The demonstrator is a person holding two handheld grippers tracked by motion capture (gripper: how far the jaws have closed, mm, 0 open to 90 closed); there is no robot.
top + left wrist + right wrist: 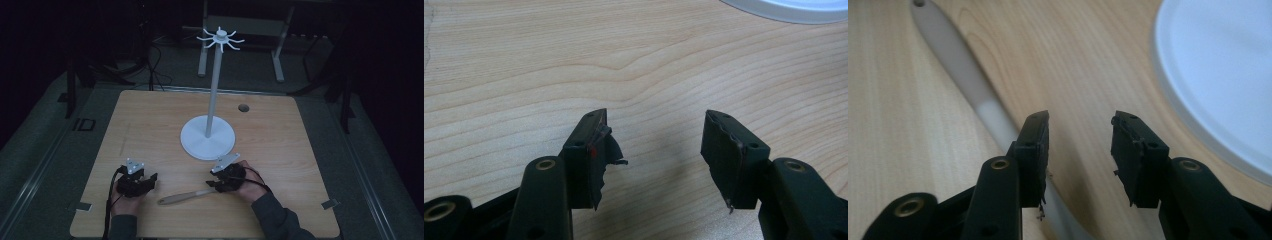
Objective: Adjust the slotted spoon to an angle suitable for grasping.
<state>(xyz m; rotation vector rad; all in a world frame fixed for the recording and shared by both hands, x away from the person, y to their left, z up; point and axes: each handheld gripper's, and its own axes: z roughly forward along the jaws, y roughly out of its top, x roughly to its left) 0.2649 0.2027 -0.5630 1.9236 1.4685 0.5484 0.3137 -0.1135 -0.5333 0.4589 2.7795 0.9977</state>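
— Now, where is the wooden spoon (186,196) seen?

— Flat on the table (150,125), at about six o'clock from the white stand (208,135), between the two grippers (its handle (965,82) is glimpsed past the right one's own left jaw).

— And the right gripper (1079,145)?

— Jaws parted moderately, nothing gripped; the stand's round base (1218,75) is seen at two o'clock.

— The left gripper (654,150)?

— Spread wide over bare wood, nothing held, at eight o'clock from the stand.
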